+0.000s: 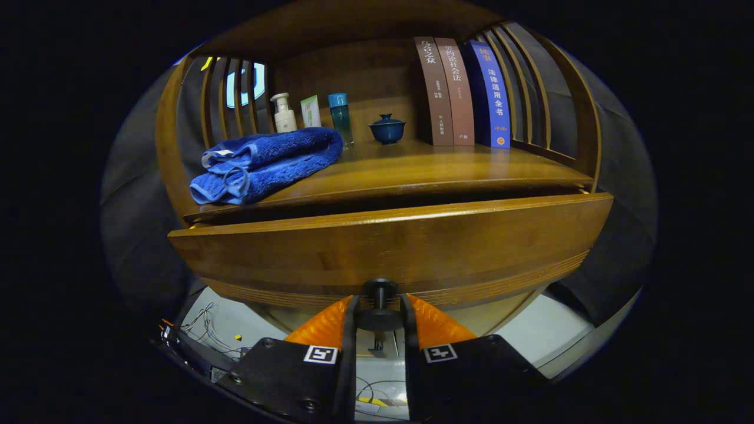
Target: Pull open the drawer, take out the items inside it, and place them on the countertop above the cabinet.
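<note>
Between the two fingers [349, 321], at the lower middle of the drawer [389, 247] front, sits a dark round knob [379, 303]. The gripper [379, 321] is closed on the knob, one finger pressing each side of it. That drawer front stands out a little from the cabinet, with a dark gap showing along its top edge below the countertop [424, 168]; what lies inside cannot be seen.

On the countertop, beyond the fingers and to the left, a folded blue towel [265, 165] lies near the front edge. Behind it, against the back panel, stand a pump bottle [284, 113], a pale tube [310, 111] and a teal bottle [340, 118] in a row. A dark blue lidded cup [387, 129] sits near the middle at the back, and three upright books [462, 91] stand just right of it, touching one another. Slatted wooden sides [530, 88] close off the shelf at both ends. Below the drawer, loose wires [206, 330] lie on a pale floor.
</note>
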`<state>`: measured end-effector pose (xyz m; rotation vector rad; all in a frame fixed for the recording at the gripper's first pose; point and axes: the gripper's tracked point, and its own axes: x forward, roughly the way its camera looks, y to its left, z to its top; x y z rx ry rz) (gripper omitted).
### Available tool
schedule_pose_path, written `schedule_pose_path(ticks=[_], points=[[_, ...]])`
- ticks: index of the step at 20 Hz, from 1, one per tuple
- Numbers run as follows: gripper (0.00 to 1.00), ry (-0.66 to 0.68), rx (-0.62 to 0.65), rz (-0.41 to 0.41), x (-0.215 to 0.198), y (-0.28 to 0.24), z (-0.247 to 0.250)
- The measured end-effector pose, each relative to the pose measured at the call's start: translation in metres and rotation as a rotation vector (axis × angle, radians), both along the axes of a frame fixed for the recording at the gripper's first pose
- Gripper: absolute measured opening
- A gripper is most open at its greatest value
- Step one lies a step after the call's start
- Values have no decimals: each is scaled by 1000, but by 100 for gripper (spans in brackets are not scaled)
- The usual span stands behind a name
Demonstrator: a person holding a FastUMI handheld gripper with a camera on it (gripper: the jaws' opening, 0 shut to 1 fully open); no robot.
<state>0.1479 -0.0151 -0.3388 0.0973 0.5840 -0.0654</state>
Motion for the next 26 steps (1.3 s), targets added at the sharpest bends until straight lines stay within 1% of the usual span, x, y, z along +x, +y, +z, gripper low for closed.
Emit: schedule_pose_path(ticks=[6, 9, 11, 13, 16, 17, 20, 21, 22, 23, 25, 26], points=[[38, 42, 2, 8, -71, 3, 6], [38, 60, 10, 10, -101, 5, 8], [38, 59, 39, 15, -117, 9, 10], [38, 79, 35, 23, -134, 9, 6], [38, 114, 54, 11, -156, 7, 0], [38, 93, 68, 1, -157, 7, 1], [38, 105, 57, 10, -160, 5, -1], [42, 107, 50, 15, -163, 3, 3], [48, 83, 48, 10, -163, 2, 13], [50, 48, 50, 3, -164, 1, 27], [80, -15, 33, -23, -168, -6, 62], [95, -40, 38, -20, -167, -5, 78]])
